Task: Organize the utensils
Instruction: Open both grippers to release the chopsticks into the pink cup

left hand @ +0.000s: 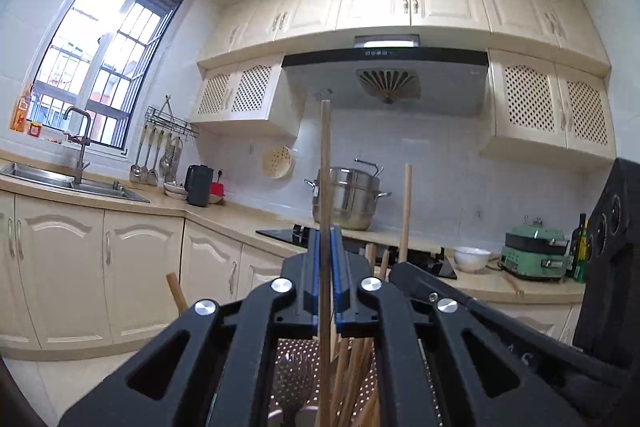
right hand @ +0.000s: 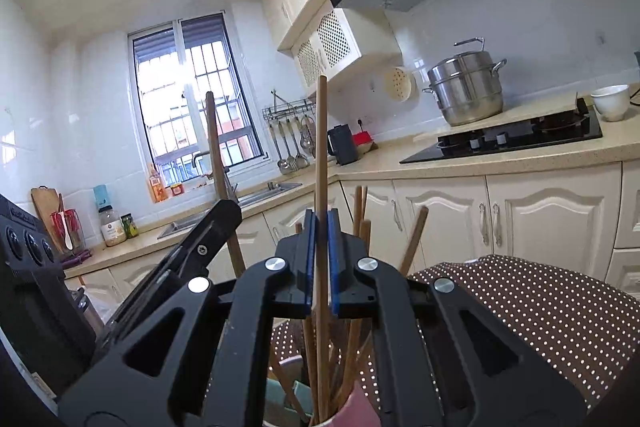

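The left gripper [left hand: 325, 267] is pinched on one upright chopstick [left hand: 325, 163], and the right gripper [right hand: 321, 259] is pinched on another chopstick [right hand: 321, 147]. Each stick stands vertical between the blue pads [left hand: 317, 267], its top well above the jaws and its lower end dropping toward the holders below.

In the right view a pink cup [right hand: 352, 411] sits near the bottom edge, on a brown dotted cloth [right hand: 520, 307], with a bundle of sticks [right hand: 360, 211] fanning out of it; the held stick runs down among them. In the left view more sticks [left hand: 352, 367] lean together under the jaws, over a perforated surface whose nature I cannot tell.

These chopsticks look light, stiff and smooth, so they will likely pivot or slide in a loose pinch. A hold near mid-length, square across the pads, seems safest; crowded neighbours could snag the tip.
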The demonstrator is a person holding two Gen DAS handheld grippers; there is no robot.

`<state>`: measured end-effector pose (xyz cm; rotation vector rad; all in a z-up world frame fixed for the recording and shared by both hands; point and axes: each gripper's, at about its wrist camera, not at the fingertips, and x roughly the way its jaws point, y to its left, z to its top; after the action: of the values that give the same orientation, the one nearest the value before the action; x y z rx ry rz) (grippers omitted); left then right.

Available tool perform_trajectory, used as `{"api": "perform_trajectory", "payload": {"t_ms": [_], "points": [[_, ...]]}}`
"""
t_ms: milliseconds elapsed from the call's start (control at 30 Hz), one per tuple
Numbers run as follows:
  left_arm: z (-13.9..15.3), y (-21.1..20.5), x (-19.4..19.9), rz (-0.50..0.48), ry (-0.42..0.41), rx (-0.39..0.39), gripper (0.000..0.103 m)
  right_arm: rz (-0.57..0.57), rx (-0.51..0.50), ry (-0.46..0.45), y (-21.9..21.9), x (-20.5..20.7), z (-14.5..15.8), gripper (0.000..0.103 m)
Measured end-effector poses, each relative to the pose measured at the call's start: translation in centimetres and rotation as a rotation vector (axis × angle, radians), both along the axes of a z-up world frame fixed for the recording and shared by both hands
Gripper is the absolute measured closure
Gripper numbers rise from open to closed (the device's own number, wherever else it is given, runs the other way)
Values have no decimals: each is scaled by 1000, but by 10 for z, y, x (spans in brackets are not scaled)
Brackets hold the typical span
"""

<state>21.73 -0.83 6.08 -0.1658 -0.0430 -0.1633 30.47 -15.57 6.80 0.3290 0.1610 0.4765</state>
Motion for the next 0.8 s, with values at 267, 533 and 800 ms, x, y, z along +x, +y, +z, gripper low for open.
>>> {"api": "perform_trajectory", "payload": {"t_ms": [267, 533, 800], "points": [[-12, 9, -17, 3, 58, 26, 98, 13, -28, 24, -4, -13, -10, 97], [-26, 16, -34, 5, 110, 65, 98, 22, -92, 33, 2, -28, -14, 97], [-37, 21, -41, 2, 166, 90, 98, 29, -134, 47, 11, -38, -18, 97]]}}
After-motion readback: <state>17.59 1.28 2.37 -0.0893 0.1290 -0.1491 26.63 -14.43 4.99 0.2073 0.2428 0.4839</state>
